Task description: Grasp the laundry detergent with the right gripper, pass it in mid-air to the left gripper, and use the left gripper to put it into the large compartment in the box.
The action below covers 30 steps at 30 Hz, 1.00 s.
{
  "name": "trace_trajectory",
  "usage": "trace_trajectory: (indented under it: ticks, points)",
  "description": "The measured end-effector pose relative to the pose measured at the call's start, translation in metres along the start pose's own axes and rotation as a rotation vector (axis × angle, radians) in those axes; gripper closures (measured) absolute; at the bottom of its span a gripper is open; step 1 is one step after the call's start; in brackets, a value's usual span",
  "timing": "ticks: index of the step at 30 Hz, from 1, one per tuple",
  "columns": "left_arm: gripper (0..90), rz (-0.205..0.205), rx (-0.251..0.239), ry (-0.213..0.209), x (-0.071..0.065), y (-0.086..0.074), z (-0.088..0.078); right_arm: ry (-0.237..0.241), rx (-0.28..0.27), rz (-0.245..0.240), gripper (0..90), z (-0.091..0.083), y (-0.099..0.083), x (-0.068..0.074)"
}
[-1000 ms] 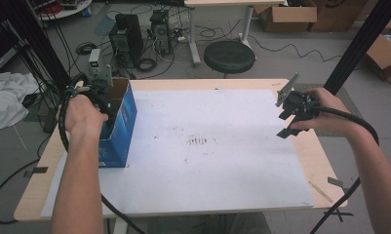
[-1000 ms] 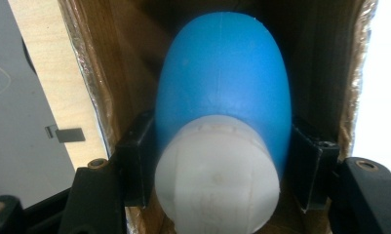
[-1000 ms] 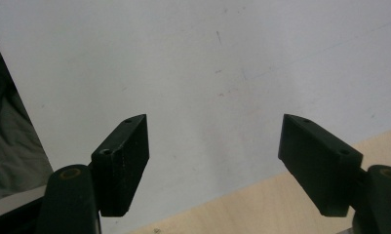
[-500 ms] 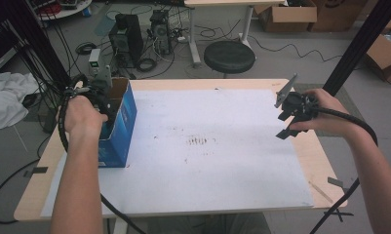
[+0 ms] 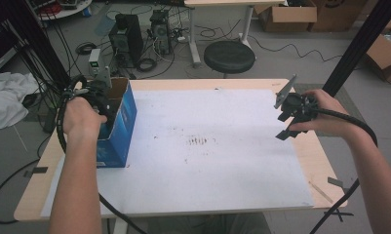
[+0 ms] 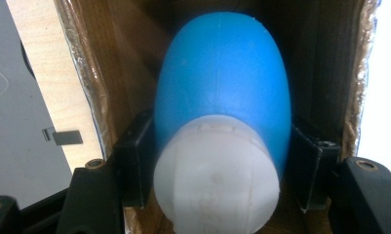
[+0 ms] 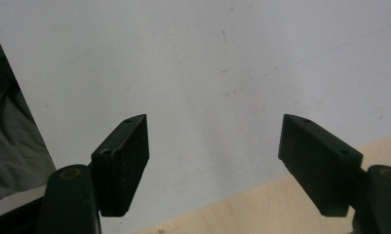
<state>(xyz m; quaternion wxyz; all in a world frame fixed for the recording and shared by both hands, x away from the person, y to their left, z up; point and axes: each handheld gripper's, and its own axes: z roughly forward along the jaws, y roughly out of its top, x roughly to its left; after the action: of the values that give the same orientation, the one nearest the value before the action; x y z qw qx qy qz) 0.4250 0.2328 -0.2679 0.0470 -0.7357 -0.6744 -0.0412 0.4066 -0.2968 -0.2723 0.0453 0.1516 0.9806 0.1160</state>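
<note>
Inside the blue box (image 5: 119, 127) at nine o'clock, the left gripper (image 6: 217, 161) pinches a blue-and-white bottle (image 6: 221, 112). At three o'clock, the right gripper (image 7: 215, 161) hangs over the desk (image 5: 232, 85), jaws spread.

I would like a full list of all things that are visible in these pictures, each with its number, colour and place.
box: one, blue outside, brown inside, open top, table's left edge
bottle: one, blue with white cap, inside the box, between the left claw's jaws
sheet: one, white, covers most of the table
table: one, light wood
stool: one, black, on the floor beyond the table
cardboard boxes: several, brown, on the floor far right
left claw: one, black, in the box, shut on the bottle
right claw: one, black, open, above the sheet's right edge
</note>
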Motion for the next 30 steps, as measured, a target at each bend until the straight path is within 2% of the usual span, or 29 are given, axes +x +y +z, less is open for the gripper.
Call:
trace_trajectory:
  ticks: [21,30]
  points:
    - [38.1,-0.009,-0.003,-0.001,-0.0013,-0.0007,0.0001,0.002,0.002,0.005,27.2,-0.0012,-0.0023,0.0005]
    - [35.9,-0.012,-0.024,0.010,-0.0017,-0.0028,-0.0017,0.003,-0.008,0.003,27.2,-0.0019,-0.0030,0.0008]
